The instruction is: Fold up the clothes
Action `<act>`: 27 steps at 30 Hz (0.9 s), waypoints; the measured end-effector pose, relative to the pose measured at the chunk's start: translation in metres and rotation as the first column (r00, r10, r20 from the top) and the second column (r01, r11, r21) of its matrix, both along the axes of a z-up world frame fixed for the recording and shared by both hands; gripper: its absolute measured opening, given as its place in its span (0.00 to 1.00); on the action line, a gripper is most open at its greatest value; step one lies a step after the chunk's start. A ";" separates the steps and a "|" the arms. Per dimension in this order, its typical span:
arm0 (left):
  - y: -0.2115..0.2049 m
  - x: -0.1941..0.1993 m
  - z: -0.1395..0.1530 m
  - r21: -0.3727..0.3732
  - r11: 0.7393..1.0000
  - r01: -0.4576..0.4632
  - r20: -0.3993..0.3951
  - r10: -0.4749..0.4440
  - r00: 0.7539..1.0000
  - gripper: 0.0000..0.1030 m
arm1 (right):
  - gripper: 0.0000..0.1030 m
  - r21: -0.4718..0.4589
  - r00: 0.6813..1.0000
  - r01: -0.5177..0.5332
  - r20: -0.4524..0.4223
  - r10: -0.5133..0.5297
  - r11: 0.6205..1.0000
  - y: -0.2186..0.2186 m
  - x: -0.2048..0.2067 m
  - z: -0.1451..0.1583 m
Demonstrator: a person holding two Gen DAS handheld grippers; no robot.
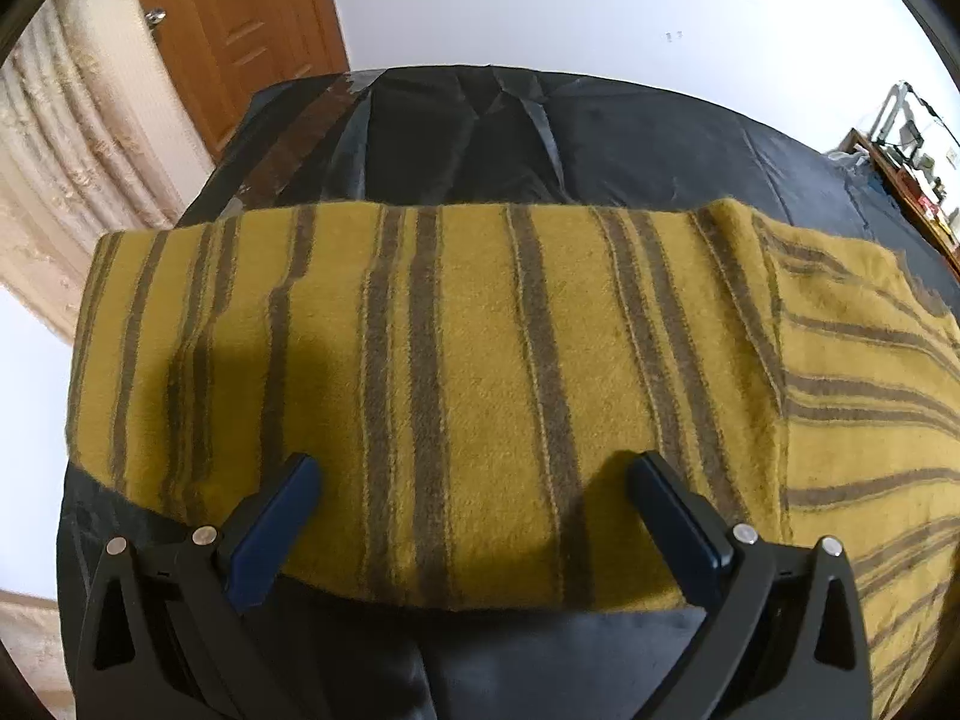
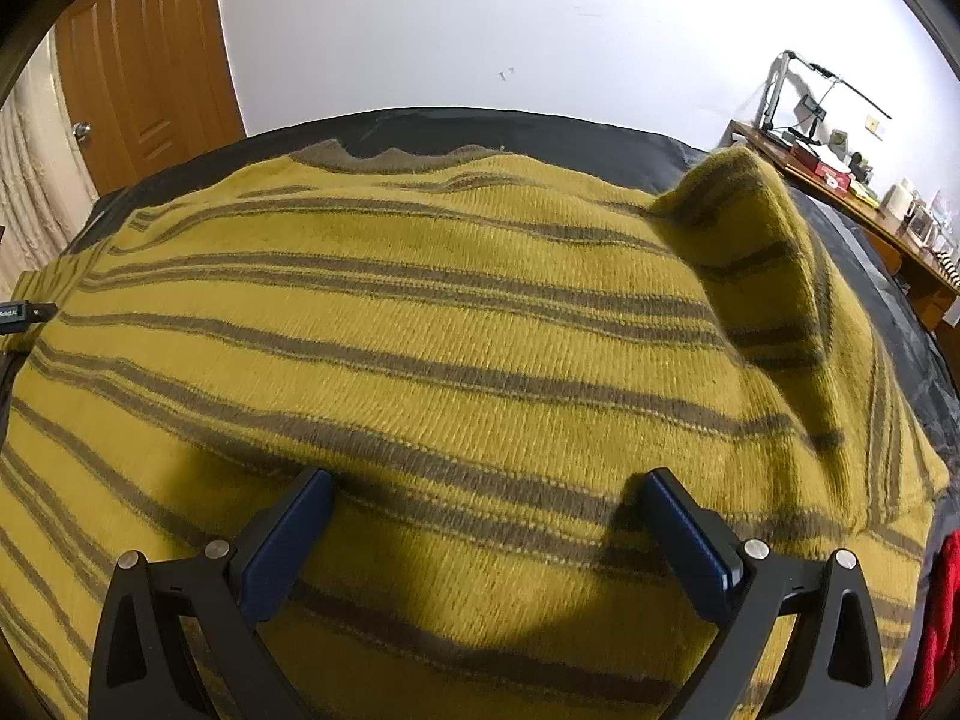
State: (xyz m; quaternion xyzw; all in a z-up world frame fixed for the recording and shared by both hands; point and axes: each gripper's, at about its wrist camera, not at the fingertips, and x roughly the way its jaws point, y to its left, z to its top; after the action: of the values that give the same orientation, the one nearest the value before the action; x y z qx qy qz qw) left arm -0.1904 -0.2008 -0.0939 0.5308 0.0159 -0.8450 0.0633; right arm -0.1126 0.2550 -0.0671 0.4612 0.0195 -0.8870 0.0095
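Note:
A mustard-yellow sweater with grey-brown stripes point(image 1: 480, 360) lies spread on a dark sheet point(image 1: 630, 144). In the left wrist view a sleeve stretches out flat to the left, and my left gripper point(image 1: 474, 468) hovers open over its near edge with nothing between the fingers. In the right wrist view the sweater body point(image 2: 450, 348) fills the frame, its collar point(image 2: 390, 159) at the far side. The right sleeve point(image 2: 756, 240) is folded over and bunched up at the right. My right gripper point(image 2: 486, 483) stands open just above the body, holding nothing.
A red garment point(image 2: 942, 612) lies at the right edge of the sheet. A wooden desk with clutter point(image 2: 852, 192) runs along the right wall. A wooden door point(image 1: 240, 30) and a curtain point(image 1: 66, 150) stand at the left. The other gripper's tip point(image 2: 24, 315) shows at the left edge.

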 end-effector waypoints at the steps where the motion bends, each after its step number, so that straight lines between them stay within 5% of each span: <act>1: 0.005 0.014 0.005 -0.002 1.000 0.002 0.003 -0.002 1.000 1.00 | 1.00 0.000 1.000 -0.001 0.000 0.001 1.000 0.000 0.000 0.000; 5: 0.012 0.060 0.018 0.120 0.991 0.065 -0.006 -0.065 0.998 1.00 | 1.00 0.000 1.000 -0.002 -0.001 0.002 1.000 0.002 0.002 0.000; 10: 0.010 0.102 0.013 0.416 0.900 0.126 0.000 -0.139 0.990 1.00 | 1.00 0.000 1.000 -0.003 0.000 0.003 1.000 0.002 0.002 0.000; 15: 0.032 0.138 0.016 0.484 0.847 0.220 -0.039 -0.230 0.972 1.00 | 1.00 0.000 1.000 -0.004 -0.004 0.004 1.000 0.003 0.009 0.001; 19: 0.050 0.144 0.017 0.560 0.761 0.329 -0.104 -0.329 0.938 1.00 | 1.00 -0.001 1.000 -0.006 -0.008 0.006 1.000 0.005 0.019 0.003; 25: 0.066 0.146 0.011 0.619 0.692 0.372 -0.140 -0.368 0.919 1.00 | 1.00 -0.002 1.000 -0.010 -0.015 0.010 1.000 0.008 0.034 0.006; 27: 0.069 0.145 0.007 0.674 0.635 0.379 -0.133 -0.400 0.907 1.00 | 1.00 0.018 1.000 -0.018 -0.019 0.018 1.000 0.008 0.044 0.007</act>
State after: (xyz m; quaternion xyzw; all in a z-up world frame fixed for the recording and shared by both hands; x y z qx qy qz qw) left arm -0.0455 -0.1321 -0.0872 0.5186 0.2111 -0.7640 -0.3205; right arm -0.0691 0.2629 -0.0597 0.4527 0.0315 -0.8910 0.0132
